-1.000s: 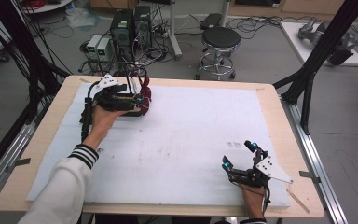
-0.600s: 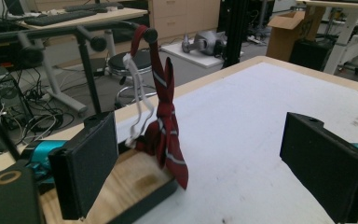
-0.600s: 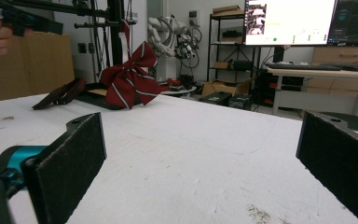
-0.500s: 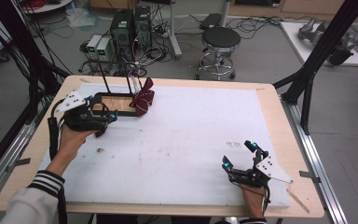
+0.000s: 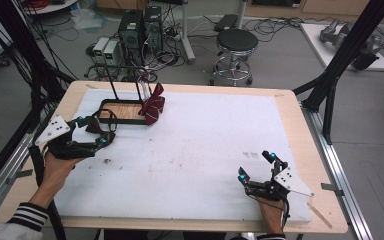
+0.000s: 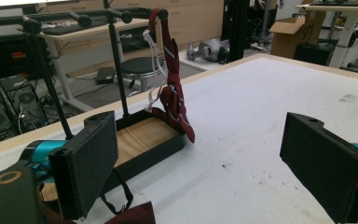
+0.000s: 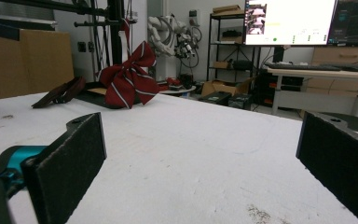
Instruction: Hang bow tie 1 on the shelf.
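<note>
Left gripper [image 5: 92, 134] near the table's [image 5: 200, 125] left edge, jaws wide apart, nothing between them. Bow tie [image 5: 152, 104] hangs on the rack [image 5: 125, 112] at the far-left corner, lower end draped over the tray rim. Right gripper [image 5: 257, 167] near the front-right corner, jaws also spread, empty.

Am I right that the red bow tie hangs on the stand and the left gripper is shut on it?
Not quite. The bow tie does hang on the stand, but the left gripper is open and apart from it, as the left gripper view shows.
</note>
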{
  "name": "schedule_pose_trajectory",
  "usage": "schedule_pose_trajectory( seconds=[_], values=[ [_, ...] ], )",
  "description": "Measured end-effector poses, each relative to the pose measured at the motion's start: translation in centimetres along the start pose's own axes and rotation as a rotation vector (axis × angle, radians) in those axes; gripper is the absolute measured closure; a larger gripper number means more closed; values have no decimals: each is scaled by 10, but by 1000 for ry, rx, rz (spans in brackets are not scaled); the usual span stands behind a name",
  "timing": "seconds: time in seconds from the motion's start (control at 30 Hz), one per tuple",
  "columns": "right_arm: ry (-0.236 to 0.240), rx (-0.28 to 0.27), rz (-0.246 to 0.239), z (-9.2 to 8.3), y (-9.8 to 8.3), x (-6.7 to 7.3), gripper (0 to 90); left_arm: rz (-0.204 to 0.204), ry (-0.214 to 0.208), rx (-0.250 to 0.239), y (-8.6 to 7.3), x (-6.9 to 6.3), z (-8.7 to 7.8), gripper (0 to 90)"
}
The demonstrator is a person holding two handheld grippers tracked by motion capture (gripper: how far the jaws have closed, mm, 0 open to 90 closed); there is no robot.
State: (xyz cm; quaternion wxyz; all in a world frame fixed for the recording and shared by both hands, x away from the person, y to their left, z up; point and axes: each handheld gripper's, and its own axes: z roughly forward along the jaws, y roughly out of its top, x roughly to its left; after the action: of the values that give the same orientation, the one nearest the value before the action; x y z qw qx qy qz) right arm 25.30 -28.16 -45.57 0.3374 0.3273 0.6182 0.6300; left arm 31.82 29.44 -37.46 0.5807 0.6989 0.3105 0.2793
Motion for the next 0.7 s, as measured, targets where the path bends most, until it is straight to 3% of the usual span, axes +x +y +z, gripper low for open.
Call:
schedule_pose_trajectory(
  seconds=[0.3,0.7],
  values=[
    [0,-2,2,0,0,0,5,4,11,-3,-13,-3,-10,118],
    [1,-2,1,0,0,0,5,-8,11,18,-28,1,-7,118]
  ],
)
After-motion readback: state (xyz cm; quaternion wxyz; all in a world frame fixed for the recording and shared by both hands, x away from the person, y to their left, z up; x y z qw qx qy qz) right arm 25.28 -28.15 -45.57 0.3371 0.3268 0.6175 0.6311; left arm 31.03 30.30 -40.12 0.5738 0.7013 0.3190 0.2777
